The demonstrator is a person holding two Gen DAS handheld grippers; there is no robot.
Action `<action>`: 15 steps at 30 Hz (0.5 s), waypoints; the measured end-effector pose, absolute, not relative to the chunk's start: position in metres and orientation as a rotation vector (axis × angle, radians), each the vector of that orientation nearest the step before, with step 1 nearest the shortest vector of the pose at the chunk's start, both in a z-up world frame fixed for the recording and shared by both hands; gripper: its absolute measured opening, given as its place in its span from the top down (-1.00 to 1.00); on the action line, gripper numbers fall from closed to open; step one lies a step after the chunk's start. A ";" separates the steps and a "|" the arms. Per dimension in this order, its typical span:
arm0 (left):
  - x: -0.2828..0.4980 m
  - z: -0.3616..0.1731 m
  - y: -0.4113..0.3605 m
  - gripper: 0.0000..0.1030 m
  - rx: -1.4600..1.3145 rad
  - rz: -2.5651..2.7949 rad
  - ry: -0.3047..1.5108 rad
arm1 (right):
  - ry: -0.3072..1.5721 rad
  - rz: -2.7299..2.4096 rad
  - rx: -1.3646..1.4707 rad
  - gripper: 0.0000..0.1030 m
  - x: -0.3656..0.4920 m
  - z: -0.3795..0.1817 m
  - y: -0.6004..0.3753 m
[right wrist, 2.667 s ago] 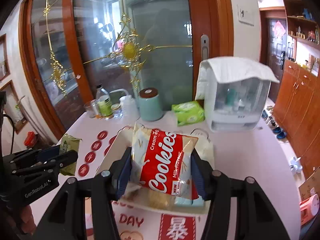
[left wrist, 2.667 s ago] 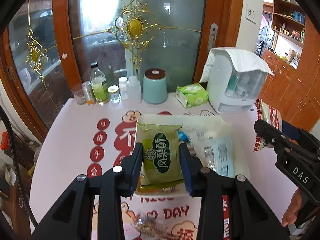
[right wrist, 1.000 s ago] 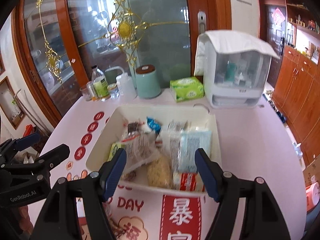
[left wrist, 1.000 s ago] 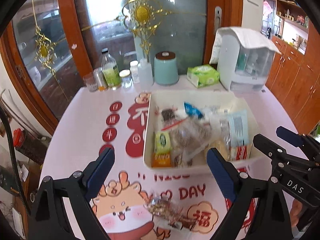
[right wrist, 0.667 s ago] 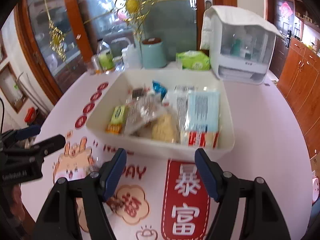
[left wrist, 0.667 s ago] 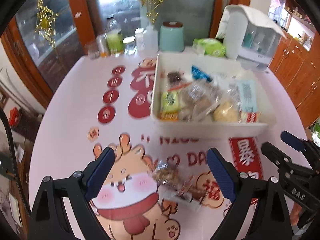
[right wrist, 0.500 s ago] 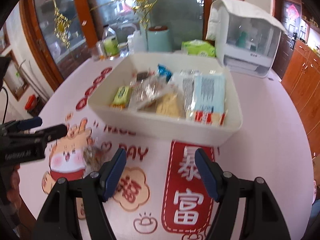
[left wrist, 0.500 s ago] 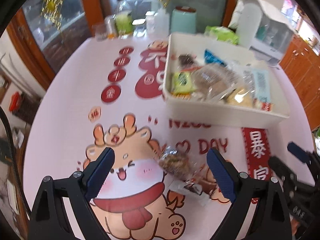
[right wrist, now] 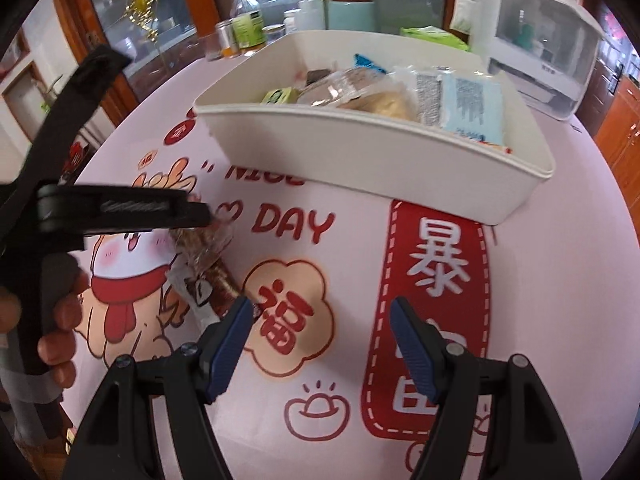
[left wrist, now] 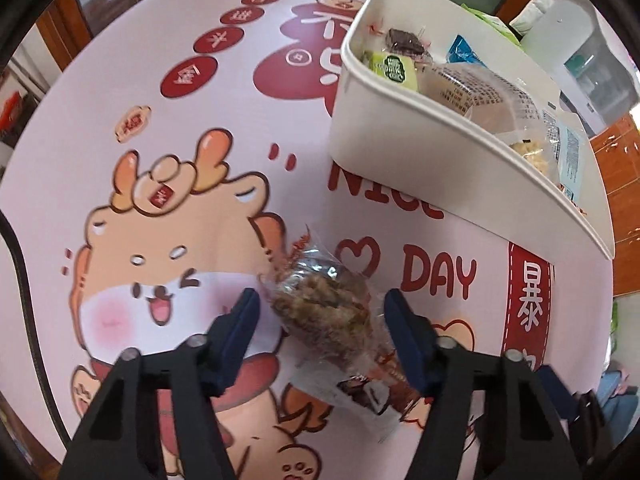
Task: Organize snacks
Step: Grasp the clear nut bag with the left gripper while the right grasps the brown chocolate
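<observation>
A clear bag of brown clusters [left wrist: 324, 304] lies on the printed tablecloth, in front of the white bin [left wrist: 400, 132] that holds several snack packs. My left gripper [left wrist: 322, 300] points down over it. Its jaws are closing with the bag between them, and a thin gap shows beside each pad. A second wrapper with a dark piece [left wrist: 360, 390] lies just below the bag. In the right wrist view my right gripper [right wrist: 322, 320] hangs open over bare cloth, right of the bag [right wrist: 200, 240] and the brown wrapper [right wrist: 222, 280]. Its left fingertip is close to that wrapper.
The bin [right wrist: 380, 160] stands mid-table behind both grippers. Bottles [right wrist: 244, 20], a mint canister [right wrist: 352, 12], a green tissue pack [right wrist: 432, 34] and a white dispenser [right wrist: 536, 32] line the far edge. A hand [right wrist: 56, 320] holds the left gripper's handle at the left.
Both grippers have dropped toward the table and tilted down. The left one has come down over the clear bag and its jaws have narrowed around it. The right jaws stay wide.
</observation>
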State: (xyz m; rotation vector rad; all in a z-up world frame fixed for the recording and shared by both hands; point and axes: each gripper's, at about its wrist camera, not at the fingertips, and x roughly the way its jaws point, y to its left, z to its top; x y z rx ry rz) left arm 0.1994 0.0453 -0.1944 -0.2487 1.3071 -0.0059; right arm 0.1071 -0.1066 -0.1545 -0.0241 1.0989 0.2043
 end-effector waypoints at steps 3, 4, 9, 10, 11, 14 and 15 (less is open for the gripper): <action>0.200 -0.199 0.045 0.03 -0.277 -0.008 1.300 | 1.115 0.248 -0.028 -0.39 0.107 -0.161 -0.101; 0.200 -0.199 0.046 0.04 -0.283 -0.011 1.297 | 1.121 0.264 -0.029 -0.39 0.107 -0.163 -0.098; 0.193 -0.199 0.058 0.06 -0.253 0.006 1.267 | 1.146 0.348 -0.047 -0.39 0.110 -0.173 -0.081; 0.191 -0.199 0.063 0.06 -0.255 0.012 1.265 | 1.151 0.363 -0.057 -0.39 0.111 -0.175 -0.077; 0.189 -0.199 0.066 0.06 -0.257 0.018 1.264 | 1.155 0.378 -0.068 -0.39 0.112 -0.177 -0.072; 0.180 -0.195 0.083 0.06 -0.262 0.038 1.257 | 1.168 0.414 -0.102 -0.39 0.116 -0.185 -0.059; 0.177 -0.195 0.088 0.06 -0.260 0.045 1.254 | 1.171 0.424 -0.112 -0.39 0.117 -0.187 -0.055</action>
